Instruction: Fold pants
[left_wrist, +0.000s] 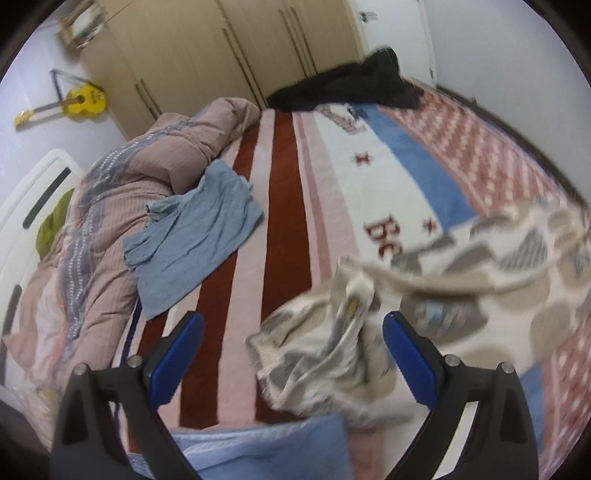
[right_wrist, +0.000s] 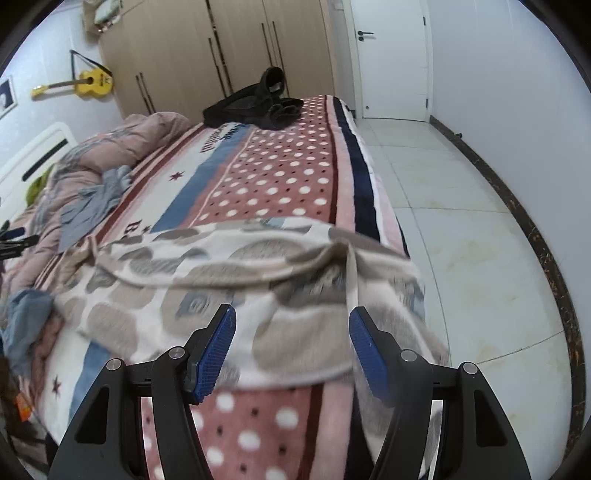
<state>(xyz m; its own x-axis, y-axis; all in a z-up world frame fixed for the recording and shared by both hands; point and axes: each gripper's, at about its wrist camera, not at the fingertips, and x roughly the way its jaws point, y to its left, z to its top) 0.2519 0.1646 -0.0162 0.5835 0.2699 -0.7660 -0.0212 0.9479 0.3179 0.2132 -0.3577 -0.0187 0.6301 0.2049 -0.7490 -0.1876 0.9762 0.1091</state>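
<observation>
On my left wrist view, the left gripper (left_wrist: 293, 354) has its fingers (left_wrist: 177, 360) spread wide, gripping nothing. A bunched end of the patterned pants (left_wrist: 325, 354) lies on the bed (left_wrist: 280, 206) between those fingers, nearer the right one; I cannot tell if it touches. A blue garment (left_wrist: 192, 240) lies left of the pants, well apart. On my right wrist view, the right gripper (right_wrist: 291, 350) also stands wide over the pants (right_wrist: 229, 269), which spread across the bed (right_wrist: 280, 173), their drawstring (right_wrist: 351, 280) running down toward the right finger.
</observation>
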